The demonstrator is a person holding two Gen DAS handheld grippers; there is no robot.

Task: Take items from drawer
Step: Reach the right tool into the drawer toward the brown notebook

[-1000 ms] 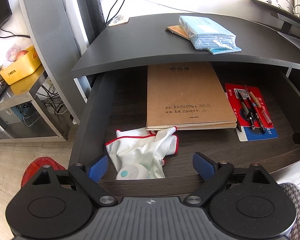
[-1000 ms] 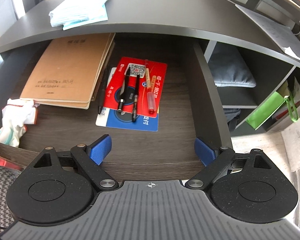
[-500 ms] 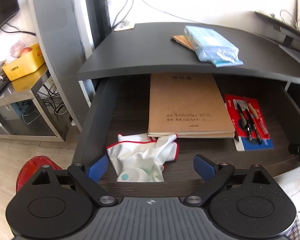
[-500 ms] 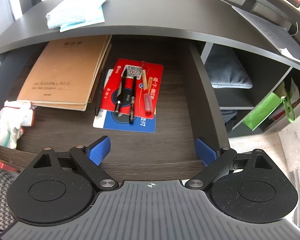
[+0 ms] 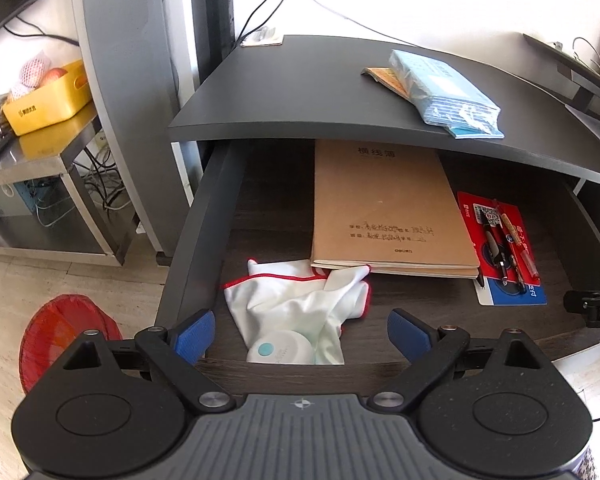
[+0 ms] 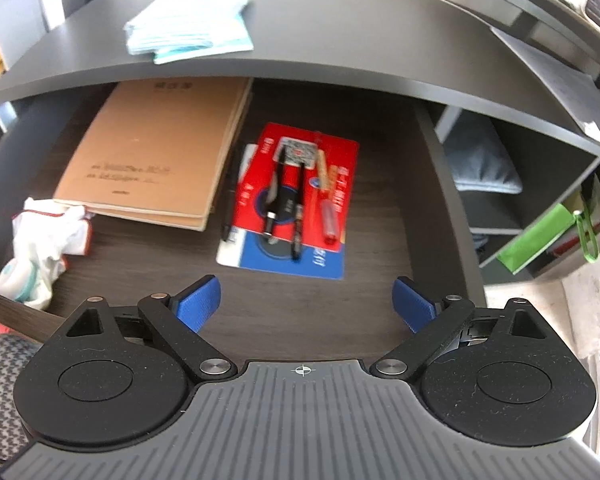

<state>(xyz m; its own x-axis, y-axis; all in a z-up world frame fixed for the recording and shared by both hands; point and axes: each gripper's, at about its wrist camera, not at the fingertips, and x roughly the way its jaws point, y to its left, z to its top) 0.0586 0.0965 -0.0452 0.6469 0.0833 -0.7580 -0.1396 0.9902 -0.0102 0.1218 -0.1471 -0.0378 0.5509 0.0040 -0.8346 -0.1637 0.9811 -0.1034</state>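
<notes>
The dark drawer (image 5: 204, 220) (image 6: 444, 200) is pulled out under the desk top. Inside lie a brown notebook (image 5: 384, 208) (image 6: 156, 152), a white cloth with red trim (image 5: 296, 300) (image 6: 48, 232), a small white round case with a teal dot (image 5: 280, 352) (image 6: 14, 280), and red and blue cards (image 5: 500, 248) (image 6: 300, 200) with several pens (image 6: 296, 208) on top. My left gripper (image 5: 300, 330) hangs open just before the drawer front, over the cloth and case. Above the drawer's front, my right gripper (image 6: 306, 300) is also open, short of the cards.
On the desk top (image 5: 320, 92) lies a blue packet (image 5: 444, 92) (image 6: 188, 20) over a booklet. A metal side table with a yellow basket (image 5: 44, 100) stands left. A red stool (image 5: 64, 344) is on the floor. Open shelves with a green folder (image 6: 540, 240) are right.
The left gripper has pulled back and up, so more of the desk top and wall shows. The right gripper has moved forward and lower toward the cards and pens. Both stay open.
</notes>
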